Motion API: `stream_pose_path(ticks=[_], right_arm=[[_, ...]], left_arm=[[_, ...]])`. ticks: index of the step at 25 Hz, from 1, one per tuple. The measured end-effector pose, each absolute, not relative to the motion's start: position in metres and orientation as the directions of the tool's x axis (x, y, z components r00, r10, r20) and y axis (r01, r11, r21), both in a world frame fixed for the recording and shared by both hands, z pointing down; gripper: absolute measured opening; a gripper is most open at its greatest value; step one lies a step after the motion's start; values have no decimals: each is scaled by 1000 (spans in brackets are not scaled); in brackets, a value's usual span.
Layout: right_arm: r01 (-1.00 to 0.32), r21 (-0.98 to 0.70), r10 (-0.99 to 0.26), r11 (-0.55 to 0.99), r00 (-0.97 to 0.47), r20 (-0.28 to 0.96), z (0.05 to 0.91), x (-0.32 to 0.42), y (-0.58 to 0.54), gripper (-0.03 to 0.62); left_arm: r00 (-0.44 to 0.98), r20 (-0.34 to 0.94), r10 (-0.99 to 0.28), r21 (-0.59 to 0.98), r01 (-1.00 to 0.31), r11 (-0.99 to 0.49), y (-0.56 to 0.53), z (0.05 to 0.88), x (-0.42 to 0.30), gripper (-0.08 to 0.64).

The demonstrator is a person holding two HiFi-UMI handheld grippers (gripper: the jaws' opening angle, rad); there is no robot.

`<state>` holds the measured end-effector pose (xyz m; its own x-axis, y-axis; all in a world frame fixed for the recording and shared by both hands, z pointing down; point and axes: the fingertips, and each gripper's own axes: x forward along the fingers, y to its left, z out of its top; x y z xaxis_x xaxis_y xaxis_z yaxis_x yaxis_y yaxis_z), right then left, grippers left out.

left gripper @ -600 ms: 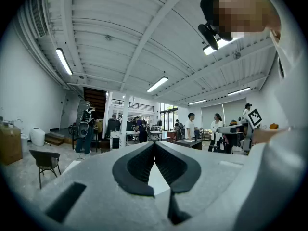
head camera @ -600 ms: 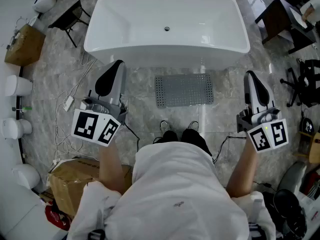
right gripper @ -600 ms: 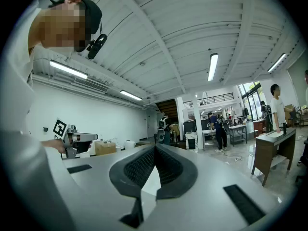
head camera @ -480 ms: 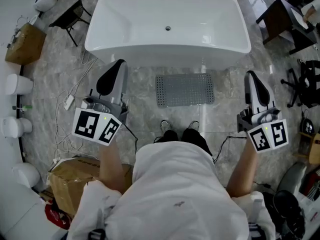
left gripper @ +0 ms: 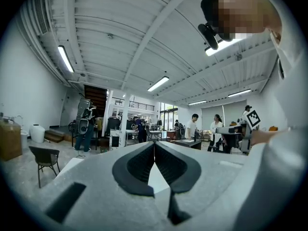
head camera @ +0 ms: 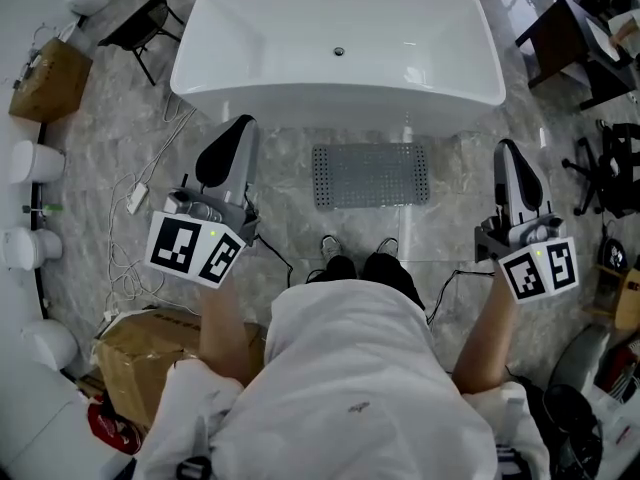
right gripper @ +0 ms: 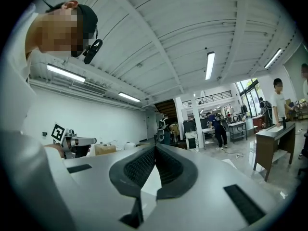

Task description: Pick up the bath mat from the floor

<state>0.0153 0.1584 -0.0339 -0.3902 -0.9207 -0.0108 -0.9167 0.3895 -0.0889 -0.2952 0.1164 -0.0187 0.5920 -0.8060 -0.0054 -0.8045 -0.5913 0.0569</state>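
Note:
In the head view a grey perforated bath mat point(head camera: 370, 175) lies flat on the marble floor, between the white bathtub point(head camera: 338, 43) and my feet. My left gripper point(head camera: 236, 128) is held up at the mat's left, well above the floor, shut and empty. My right gripper point(head camera: 507, 153) is raised at the mat's right, also shut and empty. In the left gripper view the left gripper point(left gripper: 154, 143) points up and out into the hall with its black pads touching. The right gripper point(right gripper: 155, 147) in its own view does the same.
A cardboard box point(head camera: 150, 358) sits on the floor at my lower left, with white cables point(head camera: 140, 203) trailing nearby. A black folding chair point(head camera: 138, 30) stands left of the tub. A dark desk point(head camera: 560, 38) and black chair point(head camera: 610, 168) stand at the right. Several people stand far off in the hall.
The view has shifted slightly: tub and mat sit a little higher and to the right in the frame. Both grippers keep their raised pose and stay shut.

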Motion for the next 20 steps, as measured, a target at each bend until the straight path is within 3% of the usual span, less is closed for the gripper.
stream_pose_path(ticks=[20], right_arm=[[-935,-128,-931,331,-346,120,21,55,142,8]], left_arm=[[550,66,-832,80,-835,-545,92,27,-277,12]])
